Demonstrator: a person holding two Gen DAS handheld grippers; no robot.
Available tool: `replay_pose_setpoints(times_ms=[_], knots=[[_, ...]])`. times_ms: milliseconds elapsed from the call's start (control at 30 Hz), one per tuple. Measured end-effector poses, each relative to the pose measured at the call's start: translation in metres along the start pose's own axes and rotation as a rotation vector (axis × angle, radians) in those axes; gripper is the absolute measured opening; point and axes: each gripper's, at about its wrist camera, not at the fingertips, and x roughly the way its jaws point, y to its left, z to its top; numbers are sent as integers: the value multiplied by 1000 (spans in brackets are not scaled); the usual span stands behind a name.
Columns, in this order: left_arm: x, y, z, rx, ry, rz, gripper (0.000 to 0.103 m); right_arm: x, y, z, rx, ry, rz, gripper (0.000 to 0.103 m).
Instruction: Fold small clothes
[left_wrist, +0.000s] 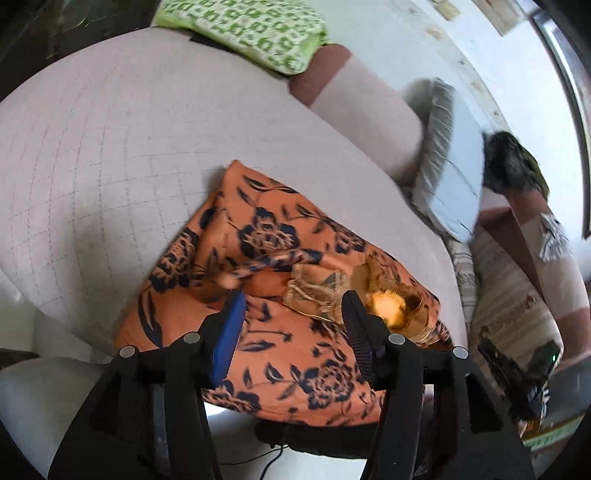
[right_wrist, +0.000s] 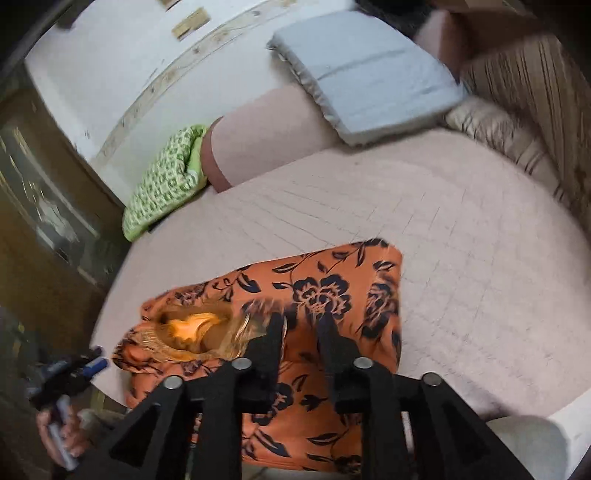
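An orange garment (left_wrist: 280, 266) with a dark blue flower print lies folded on a pale pink quilted bed (left_wrist: 110, 147). Its gold-trimmed neckline (left_wrist: 325, 295) faces up near the bed's front edge. My left gripper (left_wrist: 293, 306) hovers over the neckline with its fingers wide apart and nothing pinched between them. In the right wrist view the garment (right_wrist: 332, 295) spreads under my right gripper (right_wrist: 301, 321). That gripper's fingers stand a narrow gap apart above the cloth, with flat fabric showing between them. The left gripper (right_wrist: 74, 369) and the hand holding it appear at the lower left of that view.
A green patterned cloth (left_wrist: 251, 33) lies at the far side of the bed. A grey-blue pillow (right_wrist: 369, 81) leans against a pink bolster (right_wrist: 277, 125) by the white wall. Striped bedding (left_wrist: 517, 295) lies to the right. Below the front edge, a cable (left_wrist: 273, 458) runs across the floor.
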Motion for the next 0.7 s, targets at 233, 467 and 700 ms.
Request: replay_pose_setpoints(times_ms=[233, 467, 700], knots=[[54, -26, 14, -3, 119, -51, 65, 36, 23, 14, -58, 118, 178, 66], [92, -20, -25, -13, 260, -5, 65, 101, 28, -19, -52, 322, 89, 57], [78, -13, -50, -52, 240, 26, 65, 68, 9, -63, 53, 285, 69, 47]])
